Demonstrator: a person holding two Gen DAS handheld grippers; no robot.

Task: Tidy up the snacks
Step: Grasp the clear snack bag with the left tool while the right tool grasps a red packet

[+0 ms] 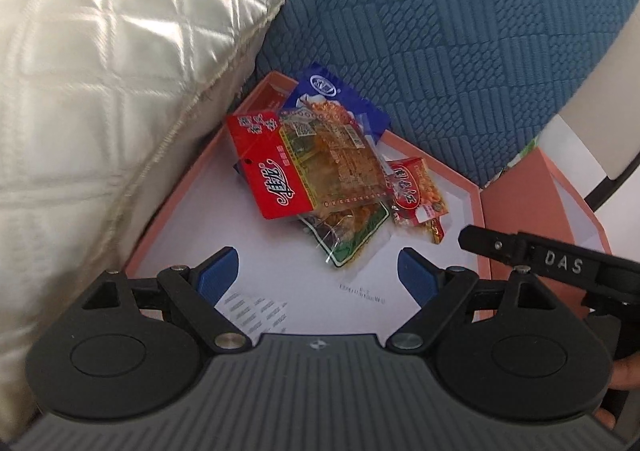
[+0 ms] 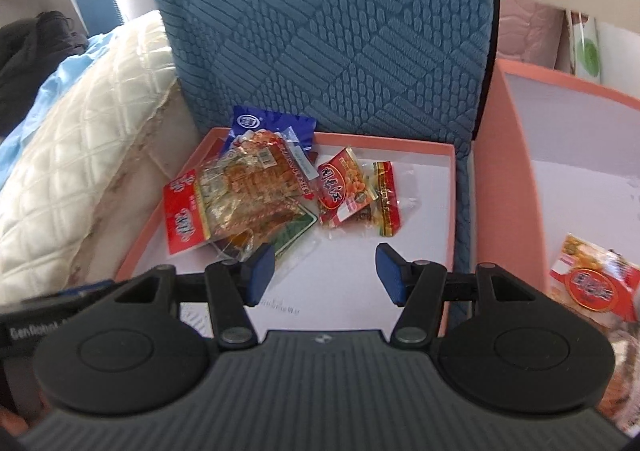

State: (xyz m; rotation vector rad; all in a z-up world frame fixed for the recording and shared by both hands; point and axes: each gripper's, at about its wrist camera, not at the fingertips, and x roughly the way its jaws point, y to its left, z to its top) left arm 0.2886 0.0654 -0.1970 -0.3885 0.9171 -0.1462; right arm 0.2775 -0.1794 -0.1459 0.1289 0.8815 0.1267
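Nearest, over the front of the pink tray [image 1: 168, 211]: left claw [image 1: 319, 273] spread wide, nothing between its blue pads [image 1: 218, 271]. Right claw [image 2: 326, 275] above the same tray [image 2: 448, 187], jaws partly apart, empty too. Mid-tray: heaped snack packets, red-headed packet [image 1: 276, 179] on top, small red peanut packet [image 1: 418, 195] just beside. Farther: blue packet [image 1: 340, 99] against the tray's back rim. Beyond the tray: blue cushion [image 1: 440, 31], cream quilt [image 1: 100, 71]. Right of the tray: second pink box [image 2: 516, 171] holding another packet [image 2: 592, 283].

Bare box floor [image 2: 352, 291] before snack heap [image 2: 248, 191] (cushion [image 2: 320, 31] behind)
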